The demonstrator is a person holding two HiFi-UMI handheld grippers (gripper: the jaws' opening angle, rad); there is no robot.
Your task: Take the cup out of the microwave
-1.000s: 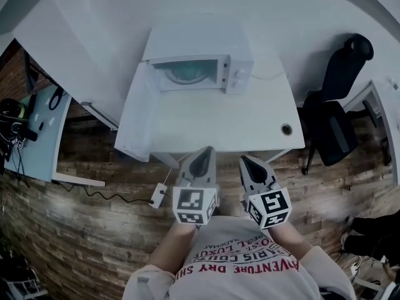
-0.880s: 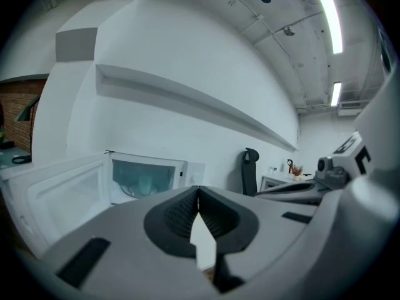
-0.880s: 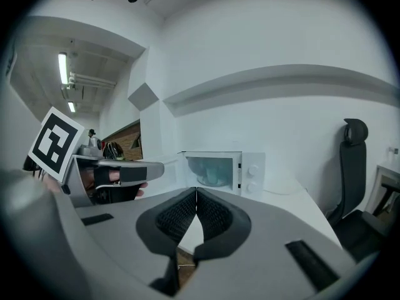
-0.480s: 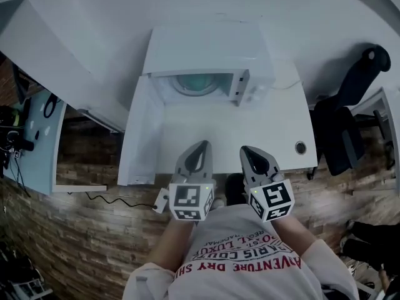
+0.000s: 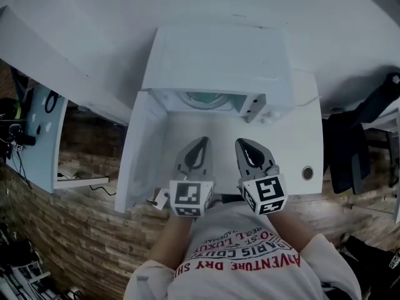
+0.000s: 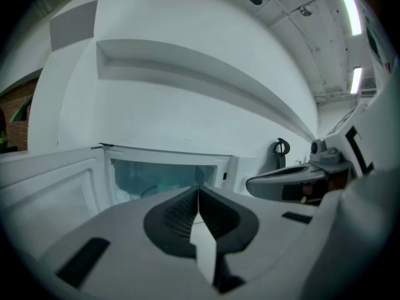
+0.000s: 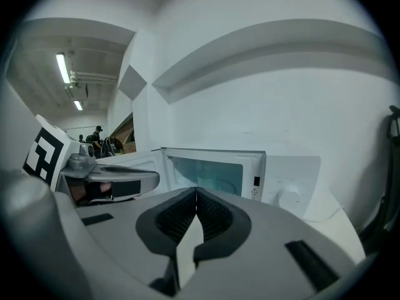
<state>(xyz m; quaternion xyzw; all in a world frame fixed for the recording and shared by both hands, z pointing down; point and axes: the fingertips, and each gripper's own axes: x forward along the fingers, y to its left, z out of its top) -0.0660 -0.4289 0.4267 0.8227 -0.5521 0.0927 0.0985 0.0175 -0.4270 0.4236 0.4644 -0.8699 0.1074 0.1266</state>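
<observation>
I bring the left gripper (image 5: 200, 140) and right gripper (image 5: 241, 142), jaws pressed together and empty, closer; the open microwave (image 5: 219, 61) now lies just ahead, so the reach is beginning.

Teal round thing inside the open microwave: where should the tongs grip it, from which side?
Probably its near rim, coming in from the front. The teal round thing sits inside the microwave, whose door is swung left, so the front opening is the only way in. Only its front arc shows; a handle can't be made out. Left tongs and right tongs are shut: open one first.
</observation>
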